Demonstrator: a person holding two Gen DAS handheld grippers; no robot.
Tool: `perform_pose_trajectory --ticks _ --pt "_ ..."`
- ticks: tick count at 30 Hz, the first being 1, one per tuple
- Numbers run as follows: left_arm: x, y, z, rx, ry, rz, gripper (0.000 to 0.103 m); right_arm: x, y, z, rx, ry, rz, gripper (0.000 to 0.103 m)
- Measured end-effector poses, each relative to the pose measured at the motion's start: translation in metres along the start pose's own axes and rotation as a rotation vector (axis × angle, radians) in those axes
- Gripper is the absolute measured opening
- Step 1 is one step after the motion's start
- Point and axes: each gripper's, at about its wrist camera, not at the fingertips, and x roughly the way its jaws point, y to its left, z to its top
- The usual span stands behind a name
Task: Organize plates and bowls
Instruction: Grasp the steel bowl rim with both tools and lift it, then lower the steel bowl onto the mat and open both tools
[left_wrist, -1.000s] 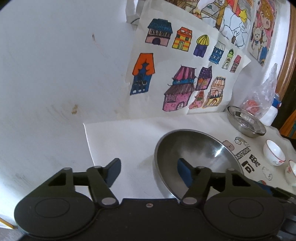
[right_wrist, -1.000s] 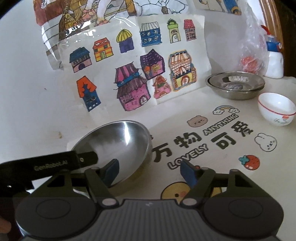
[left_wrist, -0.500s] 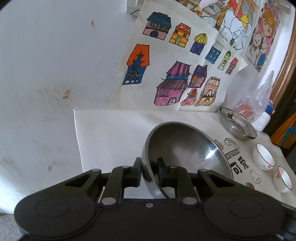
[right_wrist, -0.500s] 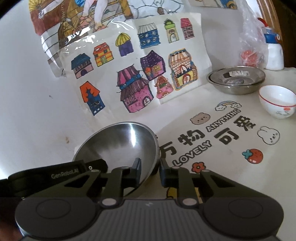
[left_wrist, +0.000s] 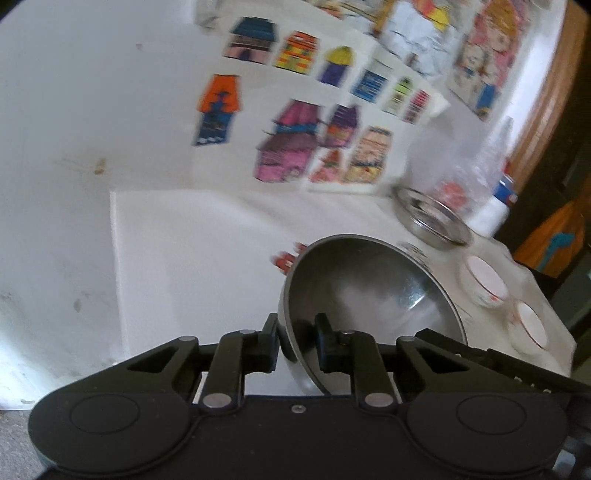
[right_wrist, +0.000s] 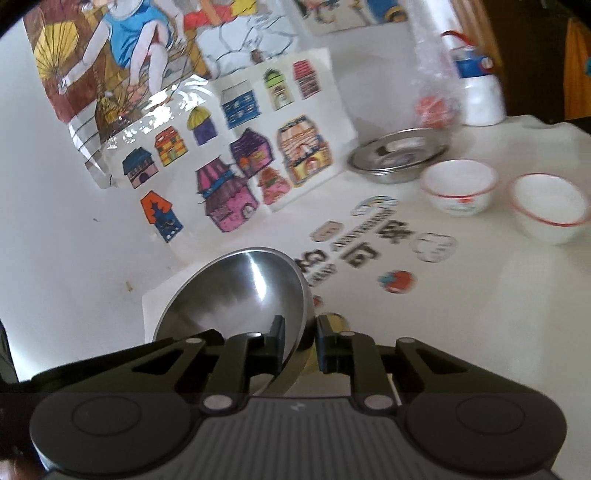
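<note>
Nearest in both wrist views, the steel bowl (left_wrist: 369, 295) is pinched on opposite sides of its rim. The left gripper (left_wrist: 295, 341) is clenched on the near-left rim, one finger outside the wall and one inside; the right gripper (right_wrist: 299, 341) is clamped the same way on the near-right rim. In both views the bowl looks tilted and clear of the white table (right_wrist: 480, 314), though blur makes that a judgement.

From the right gripper, the stack of steel plates (right_wrist: 397, 164) lies toward one o'clock, well apart, against the drawings (right_wrist: 236, 162). Two white bowls (right_wrist: 458, 190) sit near two o'clock, just beside each other. The carry likely runs that way, so the right hand leads and both must keep the rim level.
</note>
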Motion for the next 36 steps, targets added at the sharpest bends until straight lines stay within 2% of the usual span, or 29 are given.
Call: perform_pose_trajectory --ticks 5,12,22,28,31,33,35,36 --pt "-0.011 -0.032 -0.02 0.033 0.058 -0.062 0.021 -0.04 -0.028 -0.01 0.015 0.026 -0.028 0.022" --pt "-0.027 -0.069 -0.049 0.066 0.119 -0.088 0.022 -0.072 -0.048 -0.019 -0.021 0.079 -0.024 0.027" --pt "-0.035 -0.078 -0.063 0.026 0.164 -0.02 0.022 -0.061 -0.062 -0.023 -0.005 0.148 0.052 0.03" --pt "-0.026 -0.073 -0.064 0.011 0.172 0.003 0.022 -0.051 -0.062 -0.025 -0.03 0.138 0.054 0.031" --pt "-0.022 -0.071 -0.064 0.017 0.165 0.001 0.023 -0.052 -0.062 -0.022 -0.035 0.123 0.053 0.045" --pt "-0.022 -0.071 -0.063 0.019 0.154 -0.005 0.024 -0.053 -0.064 -0.019 -0.038 0.111 0.049 0.05" --pt "-0.023 -0.07 -0.063 0.027 0.139 0.0 0.038 -0.056 -0.067 -0.017 -0.04 0.099 0.039 0.058" --pt "-0.024 -0.069 -0.062 0.029 0.13 0.006 0.041 -0.056 -0.068 -0.016 -0.039 0.092 0.038 0.06"
